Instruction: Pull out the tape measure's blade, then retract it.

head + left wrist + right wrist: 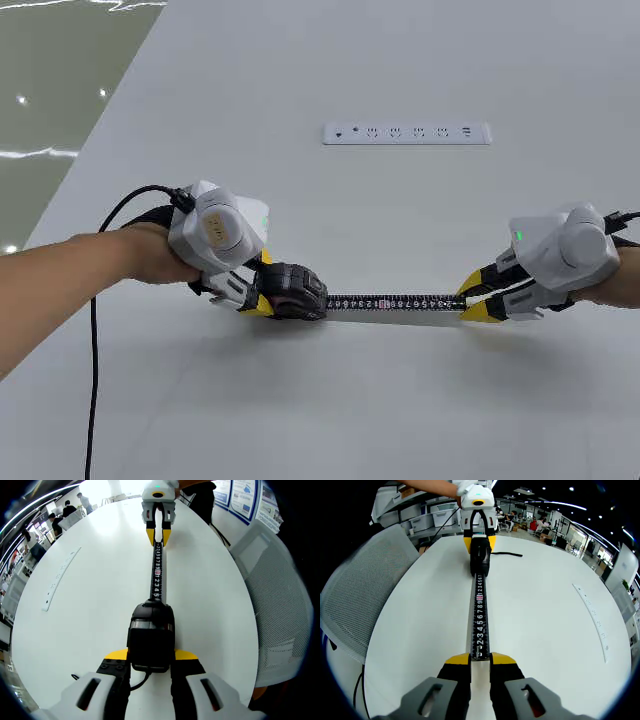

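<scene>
Two grippers: our left gripper [262, 284] clamps the black tape measure case [295, 291]; our right gripper [470, 298] pinches the blade [395, 300] at its tip, jaws narrow.
Where it lies: case and blade sit low over the white table [350, 210], well apart from the power strip [407, 133]; we cannot tell whether the case touches the surface.
Step, as we judge: blade partly out, so we are at the pull-out stage.
Doing it well: we should draw straight along the blade, keep it flat, steady the case, and feed it back slowly.

Bare desk [330, 220] lies open on the person's side of the power strip [407, 133]. Closer in, the stretched blade [395, 300] bars the way. A black cable [92, 380] trails far leftward.
</scene>
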Demonstrator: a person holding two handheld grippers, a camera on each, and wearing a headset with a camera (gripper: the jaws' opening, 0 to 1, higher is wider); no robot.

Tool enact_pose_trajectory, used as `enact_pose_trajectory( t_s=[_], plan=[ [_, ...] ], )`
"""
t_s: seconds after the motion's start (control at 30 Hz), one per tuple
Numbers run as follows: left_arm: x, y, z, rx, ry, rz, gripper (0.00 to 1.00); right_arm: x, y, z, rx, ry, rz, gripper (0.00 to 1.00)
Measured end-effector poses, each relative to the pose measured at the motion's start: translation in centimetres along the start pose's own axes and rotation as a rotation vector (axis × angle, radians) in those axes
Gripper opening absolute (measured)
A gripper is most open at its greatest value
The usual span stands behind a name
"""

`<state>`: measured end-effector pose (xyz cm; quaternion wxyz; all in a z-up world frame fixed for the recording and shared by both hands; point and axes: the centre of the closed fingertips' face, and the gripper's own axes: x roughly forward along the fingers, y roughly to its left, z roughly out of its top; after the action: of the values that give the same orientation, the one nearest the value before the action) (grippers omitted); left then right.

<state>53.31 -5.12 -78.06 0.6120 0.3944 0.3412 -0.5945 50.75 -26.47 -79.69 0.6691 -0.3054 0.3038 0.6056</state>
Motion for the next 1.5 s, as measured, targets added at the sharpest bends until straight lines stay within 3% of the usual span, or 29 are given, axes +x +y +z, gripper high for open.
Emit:
enact_pose_trajectory(
  t_s=[1.5],
  plan=[
    [0.1,0.1,0.0,-0.007,0.007,0.004,0.26,-1.8,-0.3,-2.5,0.006,0.044,-0.023,0.12]
  ],
)
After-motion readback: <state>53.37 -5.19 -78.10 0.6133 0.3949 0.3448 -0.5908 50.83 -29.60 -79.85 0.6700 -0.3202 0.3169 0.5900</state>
